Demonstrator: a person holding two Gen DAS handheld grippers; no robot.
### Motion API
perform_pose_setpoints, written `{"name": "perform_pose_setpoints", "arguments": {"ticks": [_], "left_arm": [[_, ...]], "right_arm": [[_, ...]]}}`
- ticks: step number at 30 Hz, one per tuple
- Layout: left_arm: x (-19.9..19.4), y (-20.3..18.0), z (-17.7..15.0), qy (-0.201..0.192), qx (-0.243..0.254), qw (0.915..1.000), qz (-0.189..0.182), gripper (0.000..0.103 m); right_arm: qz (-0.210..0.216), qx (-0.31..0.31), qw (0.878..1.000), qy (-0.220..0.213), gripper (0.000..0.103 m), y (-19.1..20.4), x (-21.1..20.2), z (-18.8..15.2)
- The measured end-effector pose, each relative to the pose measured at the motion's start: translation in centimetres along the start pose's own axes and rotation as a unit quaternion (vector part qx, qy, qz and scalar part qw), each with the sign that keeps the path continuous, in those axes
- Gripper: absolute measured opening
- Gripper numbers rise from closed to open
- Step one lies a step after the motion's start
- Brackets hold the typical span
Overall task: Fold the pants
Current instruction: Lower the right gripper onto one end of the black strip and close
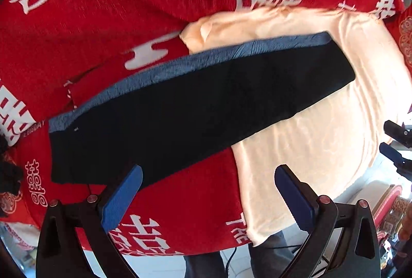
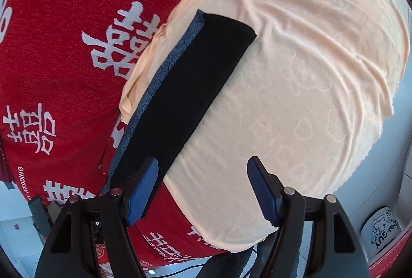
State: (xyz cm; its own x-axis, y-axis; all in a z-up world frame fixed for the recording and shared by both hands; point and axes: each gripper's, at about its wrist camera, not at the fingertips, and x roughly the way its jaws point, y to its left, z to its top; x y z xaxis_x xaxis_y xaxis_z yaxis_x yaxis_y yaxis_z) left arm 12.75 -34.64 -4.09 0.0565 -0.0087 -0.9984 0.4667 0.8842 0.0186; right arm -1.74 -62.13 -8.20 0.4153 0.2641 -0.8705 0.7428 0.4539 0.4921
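Left gripper (image 1: pixel 207 190) spread wide, empty, above near hem of pants (image 1: pixel 195 102). Right gripper (image 2: pixel 203 190) likewise agape, holding nothing. Pants folded into long dark strip (blue-grey band along far edge), half on red cloth (image 1: pixel 128 7), half on peach sheet (image 2: pixel 309 72). Open sheet rightward.

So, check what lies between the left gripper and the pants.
Nothing visible. The left gripper is open above bare red cloth, with the pants just ahead and nothing lying on them.

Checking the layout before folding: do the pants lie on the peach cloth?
Touching. The right wrist view shows the pants resting flat across the peach cloth.
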Motion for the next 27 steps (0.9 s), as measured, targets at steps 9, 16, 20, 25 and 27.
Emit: {"name": "perform_pose_setpoints", "arguments": {"ticks": [9, 16, 20, 25, 27], "left_arm": [[3.1, -2.0, 1.7, 0.013, 0.007, 0.9998, 0.013, 0.103], [4.2, -3.2, 3.1, 0.006, 0.015, 0.9997, 0.020, 0.103], [5.3, -3.4, 3.7, 0.005, 0.016, 0.9996, 0.024, 0.103], [7.1, -3.4, 4.9, -0.011, 0.010, 0.9994, 0.032, 0.103], [7.7, -3.2, 5.6, -0.023, 0.002, 0.9991, 0.035, 0.103]], "right_arm": [[0.007, 0.004, 1.000, 0.022, 0.075, -2.1, 2.8, 1.6], [0.034, 0.018, 0.999, 0.022, 0.075, -3.5, 3.8, 3.2], [0.048, 0.010, 0.999, 0.013, 0.075, -3.8, 4.3, 4.0], [0.092, 0.013, 0.996, 0.005, 0.075, -4.6, 5.9, 5.3], [0.105, 0.013, 0.994, 0.002, 0.075, -4.9, 6.8, 6.1]]}}
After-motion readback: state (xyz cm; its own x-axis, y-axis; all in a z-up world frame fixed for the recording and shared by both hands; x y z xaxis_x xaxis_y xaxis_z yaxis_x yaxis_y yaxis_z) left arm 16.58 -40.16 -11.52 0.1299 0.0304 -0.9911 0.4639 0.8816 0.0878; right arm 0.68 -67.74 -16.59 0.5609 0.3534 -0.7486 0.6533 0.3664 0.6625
